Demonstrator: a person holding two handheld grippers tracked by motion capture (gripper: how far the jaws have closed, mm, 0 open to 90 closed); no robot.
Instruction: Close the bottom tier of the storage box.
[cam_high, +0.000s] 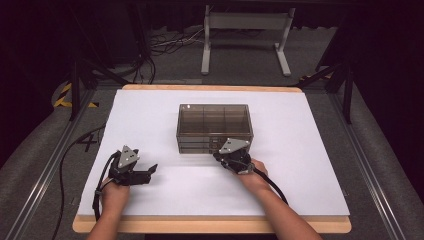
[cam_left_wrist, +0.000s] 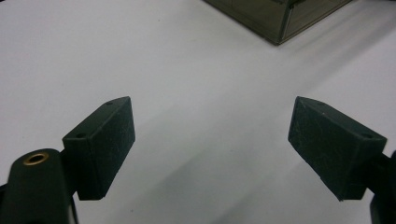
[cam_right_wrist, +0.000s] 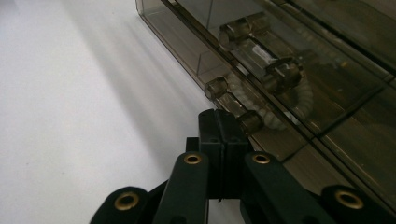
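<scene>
At mid-desk (cam_high: 150, 120) stands a smoked clear-plastic drawer box (cam_high: 214, 120), long axis across the desk. Right tongs (cam_right_wrist: 219, 122) are clenched with nothing between them, tips beside a knob (cam_right_wrist: 251, 122) of the lowest drawer (cam_right_wrist: 196, 60), so this hand is nearer. Left tongs (cam_left_wrist: 211, 144) rest released, well apart from the box.
</scene>
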